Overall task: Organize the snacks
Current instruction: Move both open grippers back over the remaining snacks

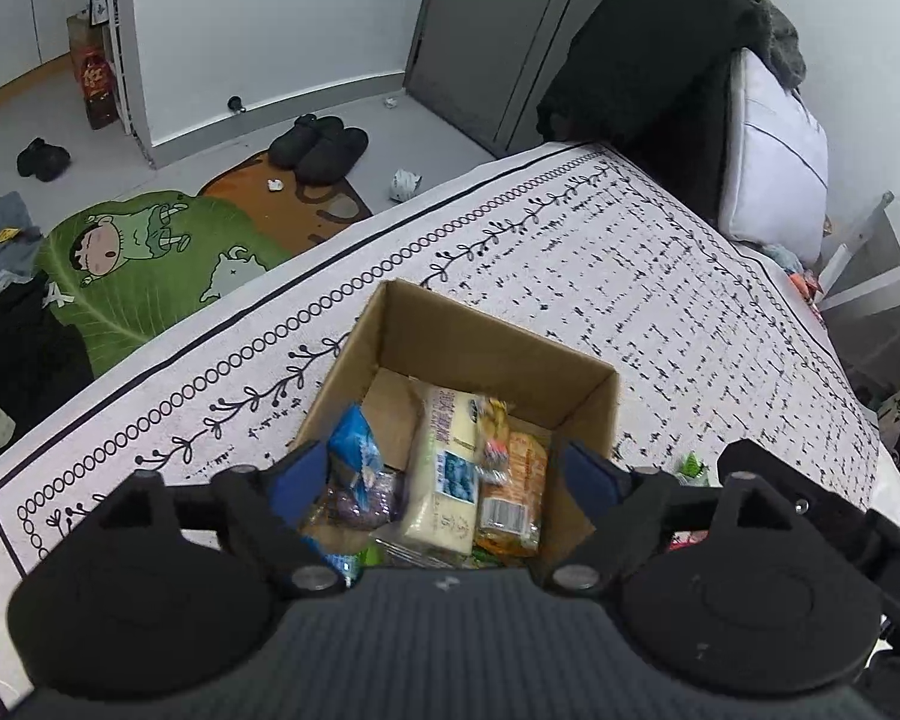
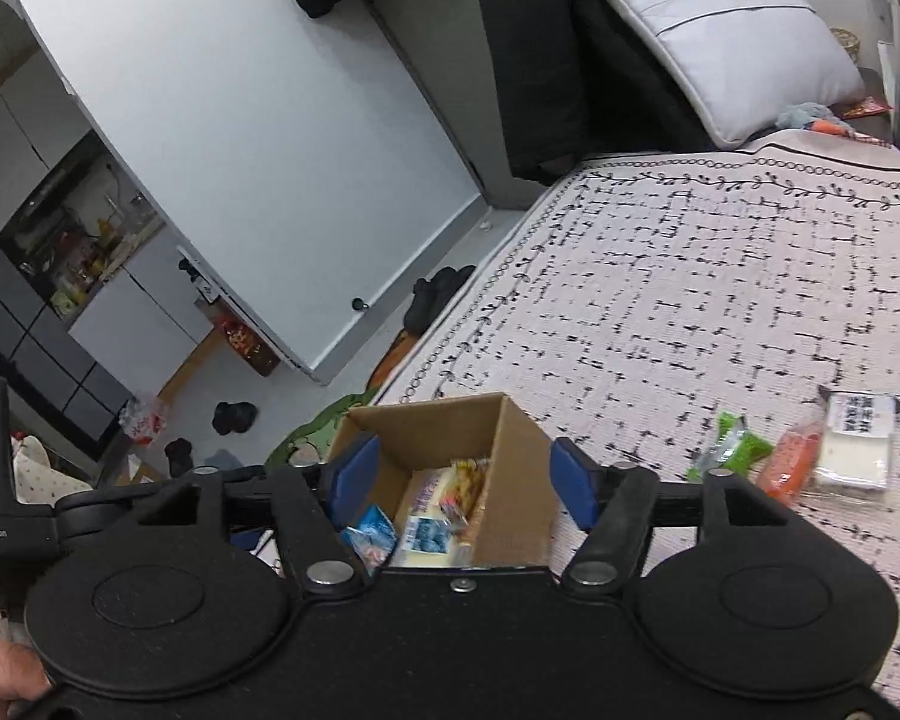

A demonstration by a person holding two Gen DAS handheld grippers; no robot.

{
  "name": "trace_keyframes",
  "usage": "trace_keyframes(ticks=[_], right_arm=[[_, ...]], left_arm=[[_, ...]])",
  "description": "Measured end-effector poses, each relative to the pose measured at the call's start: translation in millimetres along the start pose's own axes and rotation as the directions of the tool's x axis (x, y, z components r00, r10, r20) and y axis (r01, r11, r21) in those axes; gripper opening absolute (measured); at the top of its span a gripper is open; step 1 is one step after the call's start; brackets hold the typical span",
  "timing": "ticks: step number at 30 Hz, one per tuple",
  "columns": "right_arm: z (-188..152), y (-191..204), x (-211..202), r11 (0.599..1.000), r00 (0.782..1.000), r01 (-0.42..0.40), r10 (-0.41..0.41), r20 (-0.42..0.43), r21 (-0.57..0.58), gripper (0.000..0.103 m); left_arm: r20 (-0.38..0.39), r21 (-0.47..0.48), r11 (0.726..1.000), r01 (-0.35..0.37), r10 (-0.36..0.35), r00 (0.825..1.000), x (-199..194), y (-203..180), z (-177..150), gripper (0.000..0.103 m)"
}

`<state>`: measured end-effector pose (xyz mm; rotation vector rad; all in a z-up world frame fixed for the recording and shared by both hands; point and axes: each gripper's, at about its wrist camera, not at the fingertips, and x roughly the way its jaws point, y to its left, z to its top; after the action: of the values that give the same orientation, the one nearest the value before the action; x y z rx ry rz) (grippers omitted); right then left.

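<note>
Left wrist view: looks down over the bed [image 1: 660, 276], whose patterned white cover carries everything.
Bed: its left edge runs along the floor; pillow [image 1: 774, 174] and dark clothing sit at the far end.
Cardboard box [image 1: 492, 354]: stands open-topped near the bed's left edge, already part filled.
Box contents: a long pale pack [image 1: 447, 474] lies with its long axis running from the near wall toward the far wall; an orange pack [image 1: 513, 498] lies beside it on the right, a blue pack [image 1: 354, 450] leans at the left, and a small mixed-colour packet [image 1: 492, 426] sits on top.
Loose snacks: in the right wrist view a green packet [image 2: 735, 447], an orange packet [image 2: 792, 465] and a white pack [image 2: 855, 444] lie on the cover right of the box, close together, nearer the bed's middle.
Left claw [image 1: 444, 480]: jaws spread wide, holding nothing, above the box mouth.
Right claw [image 2: 459, 480]: also wide and empty, framing the box from its near side.
Step in hand: likely fetching the next loose snack.
Doing it well: swing the right claw toward the three packets, take one at a time across its short side, and lay it parallel to the long pale pack so the box fills flat.
Risk: soft wrappers may slip or crumple under a hard pinch.
</note>
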<state>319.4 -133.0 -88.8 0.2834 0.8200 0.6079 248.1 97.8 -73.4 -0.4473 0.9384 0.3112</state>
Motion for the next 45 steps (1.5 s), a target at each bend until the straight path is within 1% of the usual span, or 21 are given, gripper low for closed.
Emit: trace_keyframes(ticks=[2, 8, 12, 16, 18, 20, 22, 24, 25, 28, 32, 39, 45], right_arm=[[1, -2, -5, 1.0, 1.0, 0.013, -0.013, -0.005, -0.003, 0.069], [5, -14, -23, 0.999, 0.999, 0.044, -0.044, -0.01, -0.01, 0.08], [7, -22, -34, 0.998, 0.998, 0.06, -0.06, -0.005, -0.019, 0.083], [8, -33, -45, 0.997, 0.998, 0.07, -0.07, 0.003, -0.012, 0.088], [11, -38, -50, 0.997, 0.997, 0.076, -0.076, 0.013, -0.011, 0.089], [13, -43, -56, 0.997, 0.997, 0.079, -0.079, 0.023, -0.004, 0.094], [15, -49, -62, 0.996, 0.996, 0.087, -0.087, 0.035, 0.003, 0.095], [16, -54, -67, 0.995, 0.994, 0.098, -0.098, 0.04, 0.004, 0.096], [17, -57, -69, 0.995, 0.994, 0.101, -0.101, 0.042, 0.006, 0.097], [18, -65, -77, 0.994, 0.992, 0.111, -0.112, 0.052, 0.01, 0.1], [19, -73, -86, 0.993, 0.991, 0.115, -0.115, 0.06, 0.004, 0.102], [21, -85, -98, 0.994, 0.992, 0.11, -0.11, 0.065, 0.004, 0.102], [21, -96, -106, 0.992, 0.99, 0.125, -0.125, 0.066, 0.008, 0.102]], left_arm=[[-0.003, 0.003, 1.0, 0.01, -0.01, 1.0, -1, -2, -3, 0.088], [-0.02, 0.015, 1.0, -0.01, 0.01, 1.0, -2, -17, -14, 0.089], [-0.033, 0.01, 1.0, -0.001, 0.001, 0.999, -3, -25, -20, 0.089], [-0.022, 0.032, 0.999, -0.002, 0.002, 1.0, -8, -38, -25, 0.09], [-0.018, 0.042, 0.999, 0.003, -0.002, 1.0, -10, -44, -27, 0.093], [-0.018, 0.048, 0.999, 0.006, -0.005, 1.0, -11, -51, -29, 0.095], [-0.016, 0.051, 0.999, 0.014, -0.014, 1.0, -12, -57, -31, 0.096], [-0.012, 0.057, 0.998, 0.017, -0.016, 1.0, -14, -64, -33, 0.102], [-0.006, 0.06, 0.998, 0.019, -0.018, 1.0, -16, -67, -34, 0.103], [0.004, 0.065, 0.997, 0.03, -0.03, 1.0, -18, -75, -37, 0.103], [0.033, 0.075, 0.997, 0.027, -0.03, 0.999, -22, -86, -41, 0.103], [0.029, 0.091, 0.995, 0.037, -0.04, 0.999, -25, -105, -47, 0.103], [0.018, 0.109, 0.993, 0.055, -0.057, 0.998, -26, -119, -52, 0.103]])
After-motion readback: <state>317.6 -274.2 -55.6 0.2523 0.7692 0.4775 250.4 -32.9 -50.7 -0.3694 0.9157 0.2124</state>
